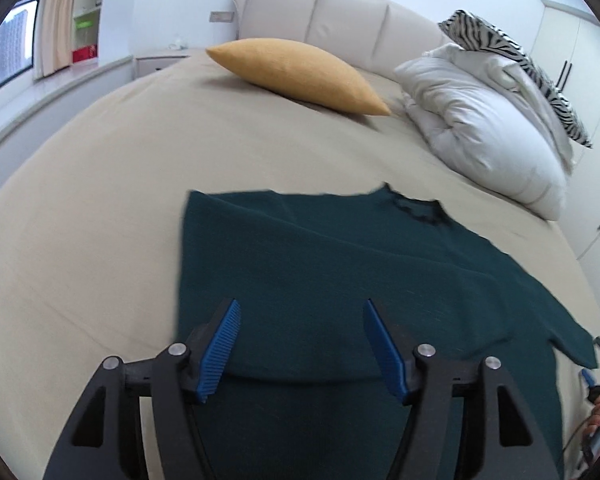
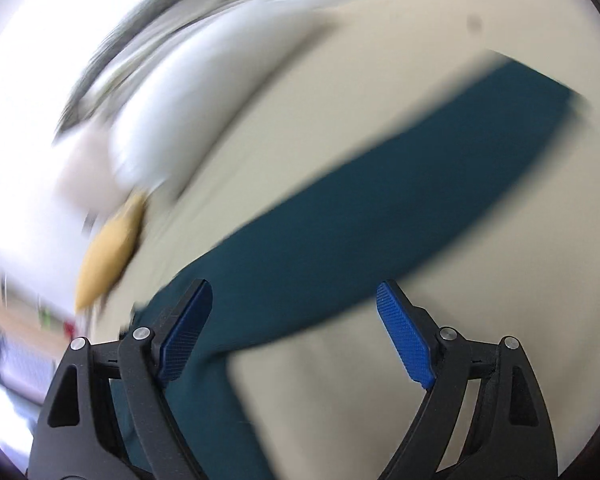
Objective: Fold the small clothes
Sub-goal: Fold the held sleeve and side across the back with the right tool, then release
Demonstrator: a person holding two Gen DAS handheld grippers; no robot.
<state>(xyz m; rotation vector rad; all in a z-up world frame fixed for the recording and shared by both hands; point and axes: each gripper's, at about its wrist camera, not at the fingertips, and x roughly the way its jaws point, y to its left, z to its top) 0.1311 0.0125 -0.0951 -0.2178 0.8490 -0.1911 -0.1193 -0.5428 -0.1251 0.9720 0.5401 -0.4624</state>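
A dark green garment (image 1: 340, 264) lies spread on the beige bed sheet (image 1: 100, 200), partly folded, with its black collar toward the pillows. My left gripper (image 1: 300, 316) hovers over its near part, open, with nothing between the blue pads. In the blurred right wrist view the same green garment (image 2: 380, 208) runs as a long band across the sheet. My right gripper (image 2: 296, 300) stands open above its near end, pads apart and holding nothing. The right gripper also shows at the edge of the left wrist view, held by a hand (image 1: 598, 416).
A mustard pillow (image 1: 300, 74) lies near the padded headboard (image 1: 332, 16). A white duvet bundle (image 1: 488, 128) with a zebra-print cushion (image 1: 512, 64) sits at the back right. White wardrobes (image 1: 580, 52) stand at the right, a window and shelves at the far left.
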